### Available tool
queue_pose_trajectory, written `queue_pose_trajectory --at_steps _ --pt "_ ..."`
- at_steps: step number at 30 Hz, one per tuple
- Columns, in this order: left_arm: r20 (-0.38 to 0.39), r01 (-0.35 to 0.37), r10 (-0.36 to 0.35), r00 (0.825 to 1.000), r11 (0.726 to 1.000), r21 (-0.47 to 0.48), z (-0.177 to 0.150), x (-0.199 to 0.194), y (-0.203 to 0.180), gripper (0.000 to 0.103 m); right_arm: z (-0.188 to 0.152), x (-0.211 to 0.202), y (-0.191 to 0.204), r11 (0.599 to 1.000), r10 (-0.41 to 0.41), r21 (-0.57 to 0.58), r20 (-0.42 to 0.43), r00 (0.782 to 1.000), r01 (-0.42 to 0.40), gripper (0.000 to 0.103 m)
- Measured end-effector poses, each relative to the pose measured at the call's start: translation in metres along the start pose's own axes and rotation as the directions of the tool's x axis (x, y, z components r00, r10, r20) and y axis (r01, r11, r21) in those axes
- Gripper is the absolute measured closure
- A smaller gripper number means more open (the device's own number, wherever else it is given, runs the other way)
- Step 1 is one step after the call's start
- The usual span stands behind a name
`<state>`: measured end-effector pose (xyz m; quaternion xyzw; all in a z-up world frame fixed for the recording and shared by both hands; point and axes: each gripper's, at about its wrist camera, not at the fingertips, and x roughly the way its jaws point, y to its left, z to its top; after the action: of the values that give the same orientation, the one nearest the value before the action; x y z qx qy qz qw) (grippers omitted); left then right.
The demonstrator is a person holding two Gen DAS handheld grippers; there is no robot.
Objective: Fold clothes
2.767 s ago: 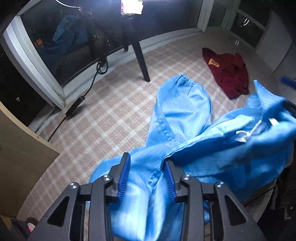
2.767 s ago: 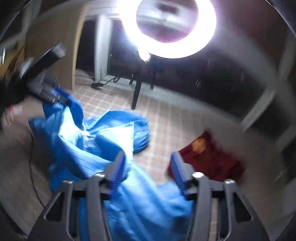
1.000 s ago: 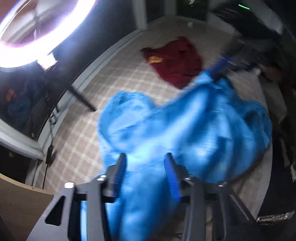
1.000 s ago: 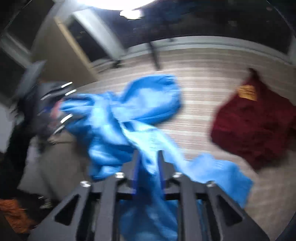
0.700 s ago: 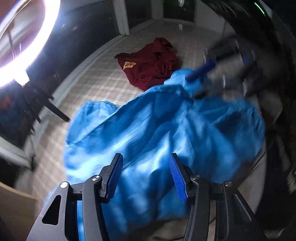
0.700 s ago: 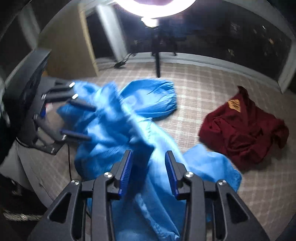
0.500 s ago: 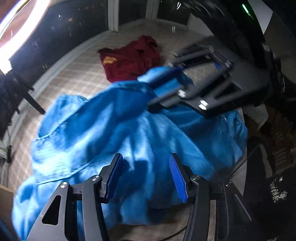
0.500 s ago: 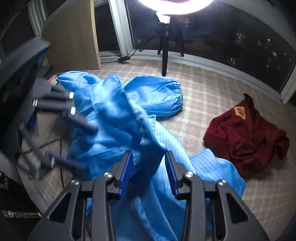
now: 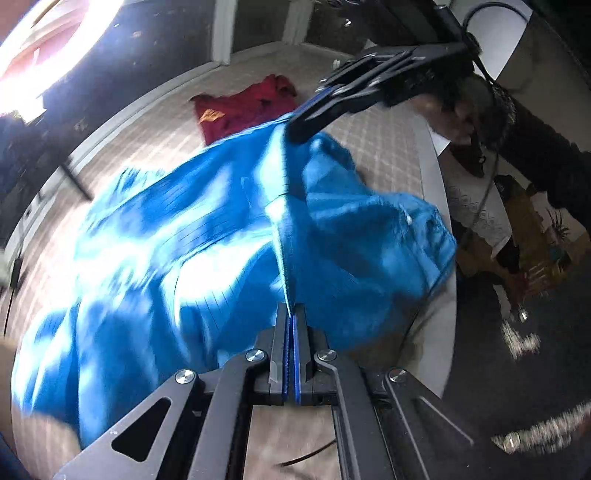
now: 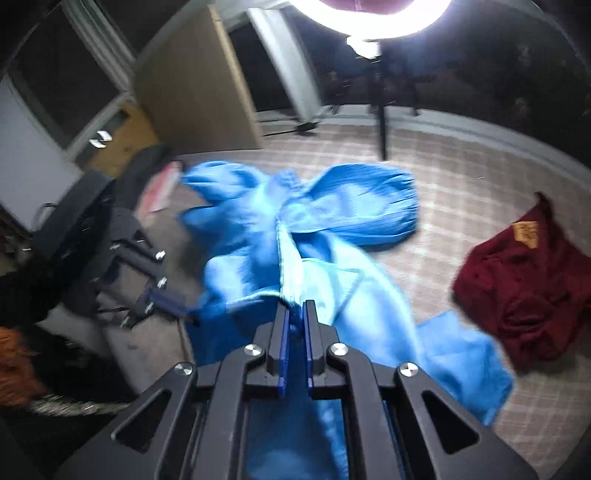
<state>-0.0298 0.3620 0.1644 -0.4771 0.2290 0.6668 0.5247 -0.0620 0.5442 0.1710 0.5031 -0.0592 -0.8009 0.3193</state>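
Nearest in the left wrist view, the left claw (image 9: 291,325) is pressed together on a thin edge of the blue garment (image 9: 207,243), the seam running straight out from between its pads. In the right wrist view the right claw (image 10: 293,317) is closing on a bunched ridge of the same garment (image 10: 332,258), with cloth plainly between the blue pads, which stand a little apart where the fabric is thick. Both grips appear to sit on one hem or seam line, and I judge this is done so the two hands can draw that edge taut and square the cloth before a fold; the task looks to be at an early, straightening stage. Beyond the claws the garment lies crumpled and partly lifted over a checked rug (image 10: 461,192), one puffed sleeve with a gathered cuff (image 10: 373,199) spread toward the far side. Right of it, well apart, a dark red garment (image 10: 524,280) lies in a heap on the rug, untouched. Farther still a ring light (image 10: 384,18) on its stand glares from the far edge. No basket, box or other container shows in either view, so nothing can be said of contents.
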Motion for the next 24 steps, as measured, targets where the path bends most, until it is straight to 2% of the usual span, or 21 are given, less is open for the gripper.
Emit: queue_pose_trajectory --at_steps 1,3,5,6,8,10,11,12,15,16,17,18,19,21,23,24 --pt "-0.010 0.003 -0.003 1.000 1.000 -0.011 -0.010 -0.004 -0.002 0.102 -0.002 0.001 0.002 1.000 0.004 -0.012 -0.002 1.000 -0.004 0.098" --pt "-0.029 0.008 -0.009 1.000 0.999 -0.035 -0.029 -0.009 -0.005 0.102 -0.007 0.009 -0.003 0.993 -0.120 -0.017 -0.013 0.993 0.119 0.098" --pt "-0.051 0.009 -0.013 0.999 0.997 -0.077 -0.045 -0.002 -0.005 0.102 -0.013 0.019 -0.028 0.970 -0.218 0.101 -0.052 0.975 0.222 0.098" --pt "-0.056 0.014 -0.020 0.998 0.994 -0.110 -0.050 0.001 -0.003 0.102 -0.015 0.022 -0.033 0.960 -0.241 0.137 -0.056 0.969 0.246 0.098" --pt "-0.048 0.021 -0.029 0.998 0.987 -0.158 -0.057 0.001 -0.001 0.099 -0.015 0.017 -0.019 0.967 -0.212 0.142 -0.007 0.977 0.211 0.096" --pt "-0.022 0.000 -0.004 1.000 0.986 -0.164 -0.056 -0.003 -0.006 0.092 -0.013 0.020 0.006 0.983 -0.147 0.112 0.014 0.989 0.145 0.083" --pt "-0.015 -0.012 0.010 1.000 0.988 -0.157 -0.056 -0.005 -0.009 0.083 -0.011 0.027 0.018 0.988 -0.129 0.092 0.012 0.992 0.127 0.062" --pt "-0.010 -0.031 0.030 0.999 0.988 -0.151 -0.057 -0.009 -0.011 0.074 -0.008 0.035 0.028 0.989 -0.129 0.076 0.007 0.992 0.128 0.050" --pt "-0.001 -0.118 0.120 0.993 0.982 -0.146 -0.063 -0.024 -0.007 0.072 -0.001 0.065 0.033 0.991 -0.086 0.104 -0.040 0.995 0.090 0.049" --pt "-0.001 -0.155 0.156 0.988 0.976 -0.153 -0.066 -0.029 0.000 0.069 0.001 0.074 0.031 0.991 -0.062 0.118 -0.049 0.997 0.067 0.050" --pt "-0.003 -0.199 0.202 0.979 0.965 -0.168 -0.071 -0.034 0.008 0.069 0.001 0.082 0.032 0.991 -0.073 0.108 -0.063 0.995 0.080 0.060" --pt "-0.008 -0.248 0.251 0.968 0.951 -0.186 -0.078 -0.040 0.019 0.069 -0.001 0.090 0.036 0.988 -0.138 0.060 -0.084 0.987 0.143 0.094" --pt "-0.010 -0.285 0.289 0.957 0.938 -0.198 -0.083 -0.044 0.028 0.069 -0.003 0.096 0.038 0.982 -0.186 0.023 -0.109 0.976 0.190 0.102" --pt "-0.027 -0.357 0.360 0.933 0.907 -0.225 -0.092 -0.048 0.049 0.069 -0.009 0.094 0.031 0.975 -0.218 0.011 -0.144 0.965 0.222 0.101" --pt "-0.049 -0.387 0.388 0.920 0.885 -0.259 -0.101 -0.051 0.067 0.069 -0.013 0.079 0.022 0.958 -0.283 0.003 -0.156 0.946 0.287 0.101" --pt "-0.047 -0.388 0.391 0.919 0.881 -0.271 -0.105 -0.053 0.075 0.069 -0.012 0.069 0.019 0.960 -0.276 0.015 -0.151 0.949 0.281 0.101"
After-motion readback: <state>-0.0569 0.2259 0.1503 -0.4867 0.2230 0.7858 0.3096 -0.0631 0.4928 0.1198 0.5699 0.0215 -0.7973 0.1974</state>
